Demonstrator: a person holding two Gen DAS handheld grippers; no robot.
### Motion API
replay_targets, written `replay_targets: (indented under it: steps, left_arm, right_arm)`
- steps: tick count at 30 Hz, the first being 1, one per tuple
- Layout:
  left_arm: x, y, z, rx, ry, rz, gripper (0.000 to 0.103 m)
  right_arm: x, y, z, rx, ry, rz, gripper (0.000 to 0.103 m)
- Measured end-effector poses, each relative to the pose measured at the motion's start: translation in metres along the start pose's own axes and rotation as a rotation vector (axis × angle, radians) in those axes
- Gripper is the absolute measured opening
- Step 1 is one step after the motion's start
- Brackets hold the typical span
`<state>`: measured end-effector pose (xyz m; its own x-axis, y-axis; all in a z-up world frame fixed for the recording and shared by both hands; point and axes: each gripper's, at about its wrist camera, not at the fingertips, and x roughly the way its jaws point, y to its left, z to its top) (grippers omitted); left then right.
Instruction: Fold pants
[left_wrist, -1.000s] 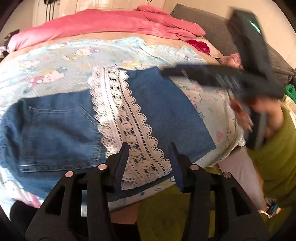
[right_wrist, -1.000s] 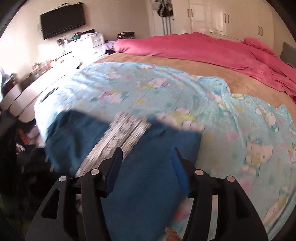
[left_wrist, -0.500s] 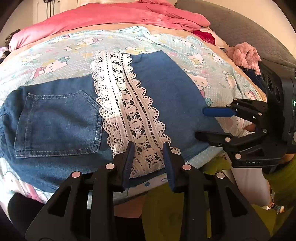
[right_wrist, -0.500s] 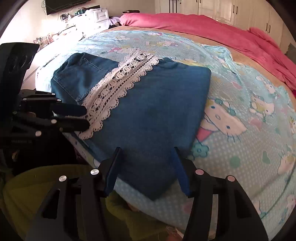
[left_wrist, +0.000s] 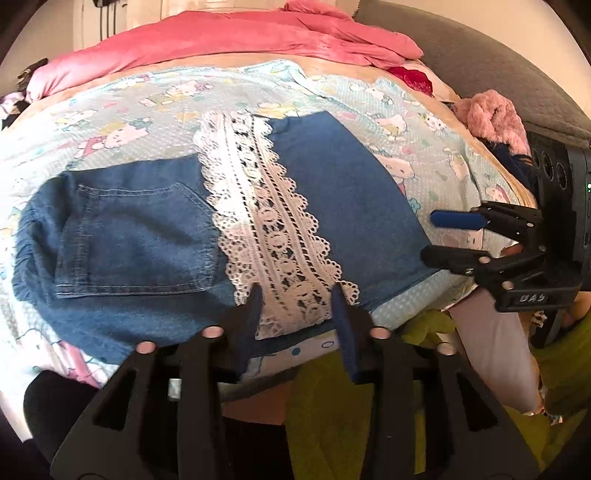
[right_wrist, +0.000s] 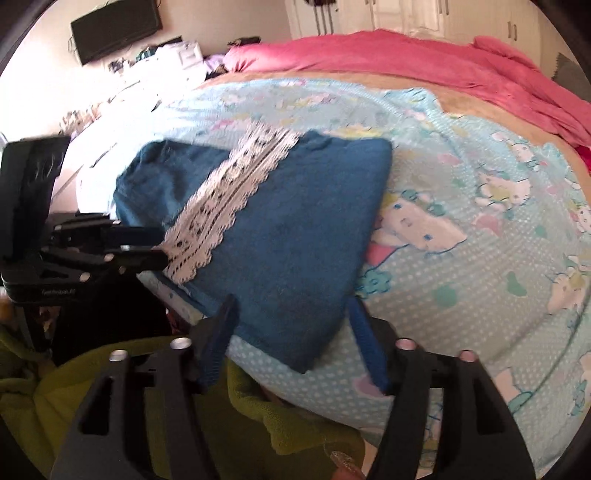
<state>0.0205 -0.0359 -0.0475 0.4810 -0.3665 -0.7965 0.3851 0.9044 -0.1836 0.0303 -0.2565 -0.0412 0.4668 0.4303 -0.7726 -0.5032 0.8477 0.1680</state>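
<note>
Folded blue denim pants with a white lace strip lie flat near the bed's front edge, back pocket at the left. My left gripper sits at the near end of the lace. Its jaws are opening, the lace lies between them, and the pads do not press it. My right gripper is at the pants' near right corner. Its jaws are opening too, with the denim corner between the blue pads, ungripped.
The bed sheet has a pale blue cartoon print. A pink blanket is heaped at the far side. A pink fluffy item lies by the grey headboard. The person's green clothing fills the foreground.
The right gripper came down from above the pants to their near right corner and its jaws widened. The left gripper stayed at the lace end; its jaws narrowed, then widened again.
</note>
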Motion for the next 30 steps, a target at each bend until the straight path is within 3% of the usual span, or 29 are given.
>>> replay_targets:
  steps: [3,4,6,9,15,30]
  left_arm:
    - [-0.01,0.004,0.0,-0.014,-0.02,0.013,0.041]
    - [-0.013,0.006,0.0,-0.021,-0.029,0.021,0.05]
    - [-0.02,0.01,0.001,-0.035,-0.047,0.038,0.061]
    - [-0.03,0.014,0.004,-0.046,-0.071,0.062,0.073]
    - [-0.048,0.025,0.004,-0.063,-0.109,0.102,0.092]
    - [-0.079,0.085,-0.006,-0.223,-0.147,0.191,0.093]
  right_arm:
    - [-0.011,-0.002,0.007,0.012,-0.038,-0.004,0.072]
    - [-0.016,-0.002,0.009,0.011,-0.053,-0.011,0.078]
    - [-0.022,-0.001,0.012,0.011,-0.08,-0.009,0.08]
    - [-0.029,0.0,0.018,0.018,-0.109,-0.018,0.09]
    - [-0.033,0.001,0.034,0.026,-0.138,-0.022,0.093]
    - [-0.02,0.041,0.095,-0.057,-0.167,0.066,0.096]
